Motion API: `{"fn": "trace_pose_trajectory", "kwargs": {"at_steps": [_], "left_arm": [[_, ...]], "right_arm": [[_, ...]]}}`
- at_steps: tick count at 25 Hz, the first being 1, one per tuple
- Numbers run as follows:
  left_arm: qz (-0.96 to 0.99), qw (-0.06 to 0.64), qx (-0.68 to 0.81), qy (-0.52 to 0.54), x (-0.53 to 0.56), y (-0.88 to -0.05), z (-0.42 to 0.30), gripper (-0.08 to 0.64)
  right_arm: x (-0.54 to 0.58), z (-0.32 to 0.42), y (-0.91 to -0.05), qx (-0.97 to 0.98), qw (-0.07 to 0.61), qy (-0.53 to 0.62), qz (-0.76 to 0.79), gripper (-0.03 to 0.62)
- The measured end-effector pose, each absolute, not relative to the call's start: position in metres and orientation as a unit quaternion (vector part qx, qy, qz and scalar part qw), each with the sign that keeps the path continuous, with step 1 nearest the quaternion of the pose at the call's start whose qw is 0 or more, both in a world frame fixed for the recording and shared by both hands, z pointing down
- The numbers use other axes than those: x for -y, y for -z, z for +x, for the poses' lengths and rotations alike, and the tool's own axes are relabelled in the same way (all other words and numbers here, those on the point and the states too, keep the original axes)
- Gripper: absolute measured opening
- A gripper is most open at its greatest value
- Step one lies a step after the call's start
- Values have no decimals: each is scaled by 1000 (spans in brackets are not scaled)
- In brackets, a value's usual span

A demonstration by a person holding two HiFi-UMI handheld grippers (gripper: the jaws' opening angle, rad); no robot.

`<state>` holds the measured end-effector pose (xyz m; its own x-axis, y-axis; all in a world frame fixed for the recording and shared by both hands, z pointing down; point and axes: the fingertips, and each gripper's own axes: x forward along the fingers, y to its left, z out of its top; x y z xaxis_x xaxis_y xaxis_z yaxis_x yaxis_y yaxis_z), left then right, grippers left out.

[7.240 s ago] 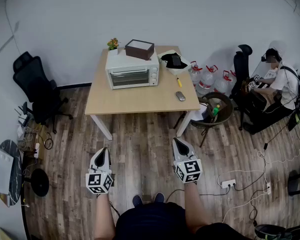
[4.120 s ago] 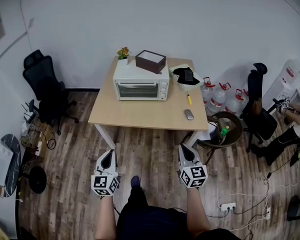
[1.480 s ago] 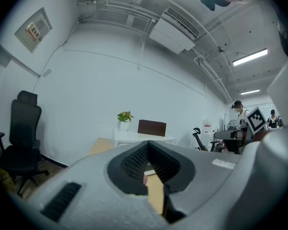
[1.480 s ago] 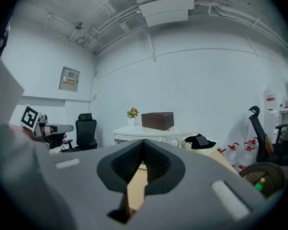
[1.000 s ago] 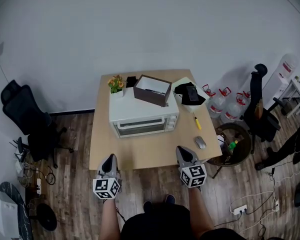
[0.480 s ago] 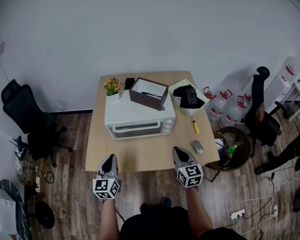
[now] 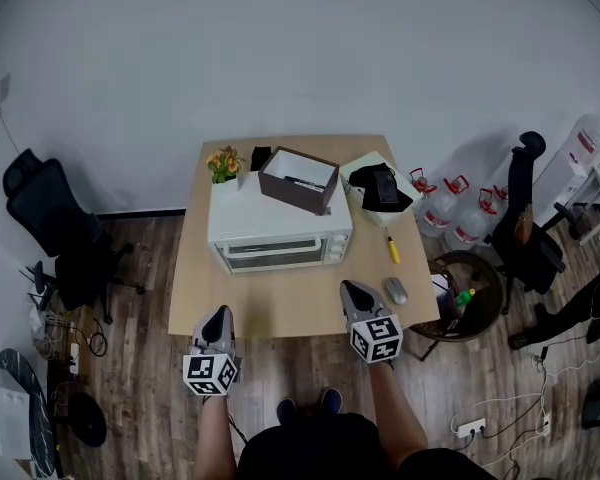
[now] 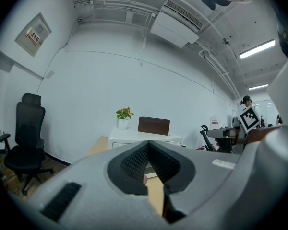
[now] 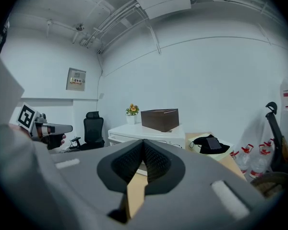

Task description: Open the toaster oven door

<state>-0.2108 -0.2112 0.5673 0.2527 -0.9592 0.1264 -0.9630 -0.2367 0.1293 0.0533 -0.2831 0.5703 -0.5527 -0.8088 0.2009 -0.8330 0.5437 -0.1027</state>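
The left gripper (image 7: 217,315) and the right gripper (image 7: 353,290) are nearest the person, both held short of the toaster oven (image 7: 280,236) at the front edge of the table (image 7: 280,308); the left one is in front of the oven's left corner, the right one in front of its right corner, and neither touches the oven. In the left gripper view the left gripper's (image 8: 148,145) ribbed pads meet at the tip with nothing between them; in the right gripper view the right gripper (image 9: 143,143) is closed the same way and is also empty.

Beyond them the white oven stands on the wooden table with its front toward the person; its door (image 7: 277,253) is upright and closed. To the oven's right a grey mouse (image 7: 395,290) lies on the table, with a yellow pen (image 7: 391,250) just behind it. A brown box (image 7: 298,179) sits on the oven's top toward the right; a potted plant (image 7: 224,163) is at its back left corner. Right of the oven and further back lies a black cloth (image 7: 378,186). On the floor, a black office chair (image 7: 55,228) stands well to the oven's left; water bottles (image 7: 450,218) stand well to its right.
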Motion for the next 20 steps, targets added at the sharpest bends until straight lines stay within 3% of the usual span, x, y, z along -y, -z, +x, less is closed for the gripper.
{"fn": "trace_pose_trajectory", "kwargs": {"at_steps": [7,20], "left_arm": [[784,105,612,4,252,-576,-219,2],[800,129,581,-76,362,-618,-200,0]], "right_arm": [[283,48,-568,876,52,-107,467,9],[275,63,-577,866,57,-113,484,9]]}}
